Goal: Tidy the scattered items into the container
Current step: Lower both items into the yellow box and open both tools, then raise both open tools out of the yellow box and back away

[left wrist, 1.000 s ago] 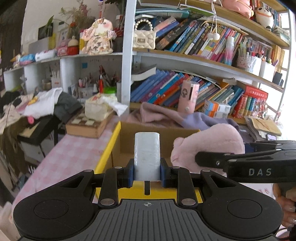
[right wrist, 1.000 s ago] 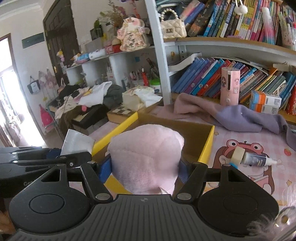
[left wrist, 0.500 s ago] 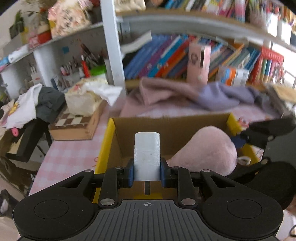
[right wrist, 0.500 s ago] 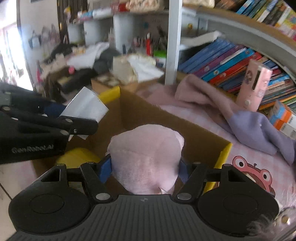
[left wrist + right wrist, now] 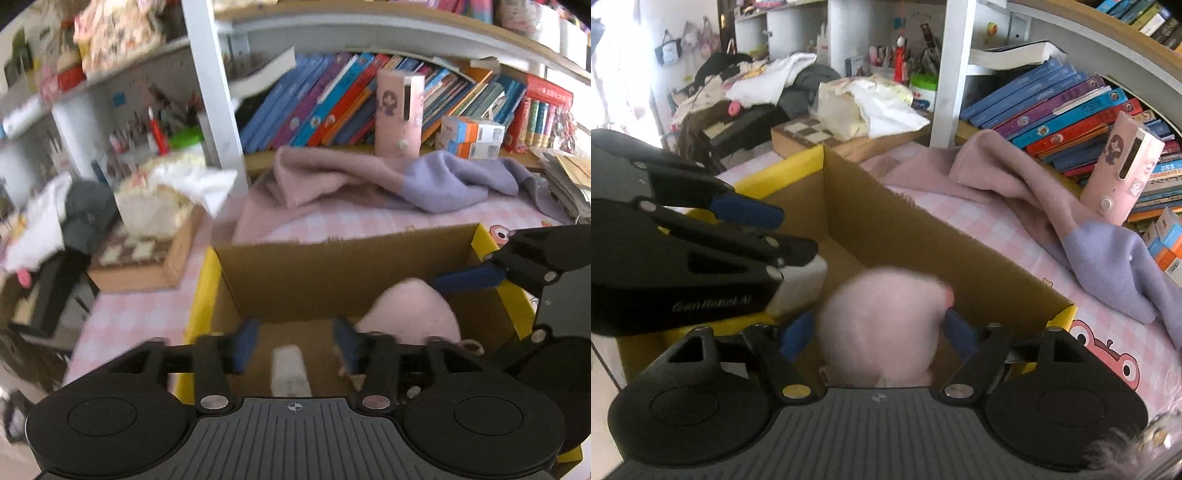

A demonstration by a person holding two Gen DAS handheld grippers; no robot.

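Note:
A cardboard box with yellow flaps (image 5: 332,269) stands on the pink checked table; it also shows in the right wrist view (image 5: 923,236). My left gripper (image 5: 293,339) is open above the box, and a pale grey-white packet (image 5: 290,373) lies loose on the box floor between its fingers. My right gripper (image 5: 875,332) is open too, and the pink plush toy (image 5: 882,325) sits blurred between its spread fingers, inside the box. The plush also shows in the left wrist view (image 5: 413,314). The left gripper (image 5: 746,236) shows at the left of the right wrist view.
A pink and lilac cloth (image 5: 388,181) lies behind the box. A pink device (image 5: 399,114) stands against shelved books (image 5: 332,107). A chessboard box (image 5: 147,258) with a cream bag (image 5: 166,195) sits at the left. A cartoon mat (image 5: 1108,354) lies to the right.
Both grippers have moved down over the box and opened. The packet has left the left gripper and lies in the box. The plush has come free of the right fingers.

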